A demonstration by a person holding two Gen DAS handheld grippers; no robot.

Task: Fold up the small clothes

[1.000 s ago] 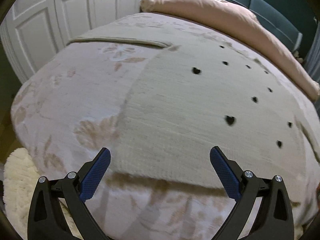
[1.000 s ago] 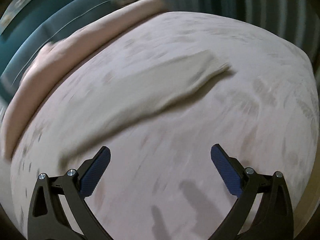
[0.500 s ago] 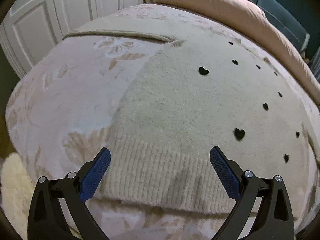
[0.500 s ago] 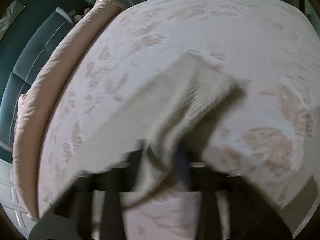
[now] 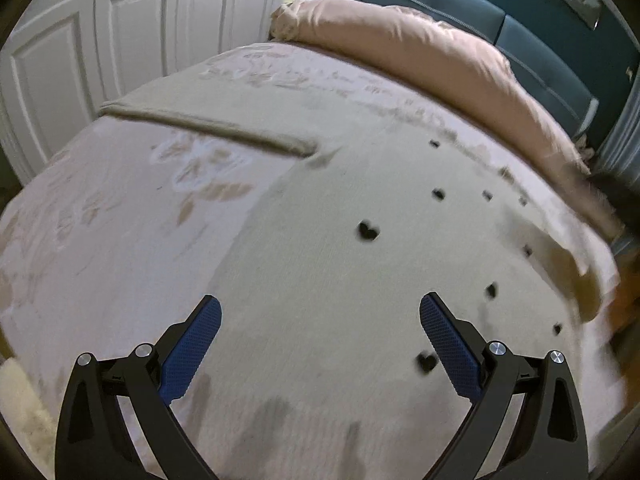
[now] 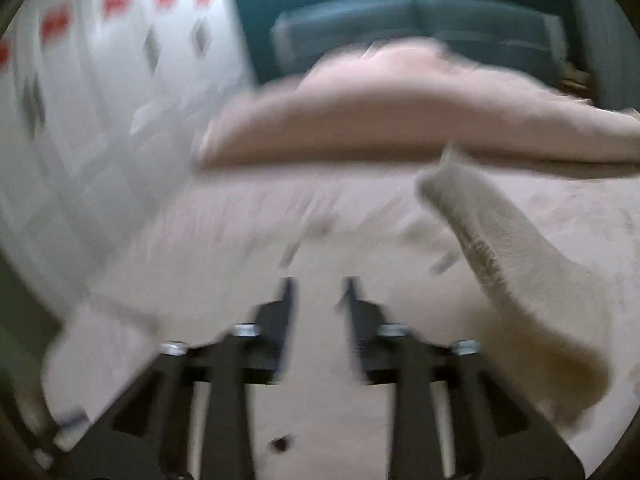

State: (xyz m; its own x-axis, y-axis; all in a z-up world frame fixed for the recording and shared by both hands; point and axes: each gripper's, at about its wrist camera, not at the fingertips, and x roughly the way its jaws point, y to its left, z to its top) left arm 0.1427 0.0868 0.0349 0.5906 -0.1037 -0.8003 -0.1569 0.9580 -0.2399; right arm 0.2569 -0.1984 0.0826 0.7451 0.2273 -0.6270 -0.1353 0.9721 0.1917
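Left tool wide open over cream sweater, small black hearts, flat on bed

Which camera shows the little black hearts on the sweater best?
The left wrist view: the cream sweater lies spread out on the bed, with many black hearts visible. The right wrist view is blurred, showing only one dark spot and a raised sleeve.

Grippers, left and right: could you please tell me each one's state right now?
Left gripper: open, empty, over the cream knitted sweater with black hearts.
Right gripper: jaws just reopening, holding nothing.
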